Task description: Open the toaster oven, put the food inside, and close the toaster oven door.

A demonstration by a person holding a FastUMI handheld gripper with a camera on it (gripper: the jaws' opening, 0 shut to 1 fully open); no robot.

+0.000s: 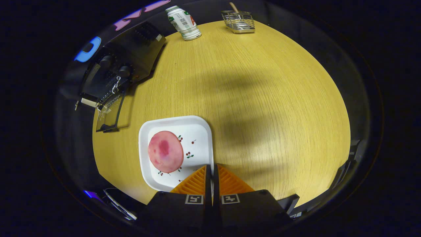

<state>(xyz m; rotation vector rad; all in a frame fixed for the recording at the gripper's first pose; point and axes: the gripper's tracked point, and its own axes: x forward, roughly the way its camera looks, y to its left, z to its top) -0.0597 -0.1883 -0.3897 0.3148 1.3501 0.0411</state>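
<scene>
On the round wooden bench (250, 98), lit from above and crossed by a broad soft shadow near the middle. At the far left edge of the bench, the black toaster oven (121, 62), seen from above and at an angle, two round knobs on its front panel and its glass door (110, 113) swung down and open, resting toward the bench. Just ahead of the fingers and slightly left, a white square plate (197, 131) with small cherry prints, rounded corners, lying flat. On the left half of that plate, the food: a round pink slice (165, 151) with a darker red blotch, flat on the plate, well apart from the oven. Far across the bench, beyond the plate, a white bottle (183, 22) with a green and red label, standing near the far edge beside the oven. To its right, a small wire basket (238, 21) with a wooden handle sticking up from it. Nothing between plate and oven door but bare wood. Nearest, the gripper (211, 169): fingers pressed together with barely a slit between, gripping nothing, tips over the plate's near right corner; touching it or hovering above, cannot tell.
</scene>
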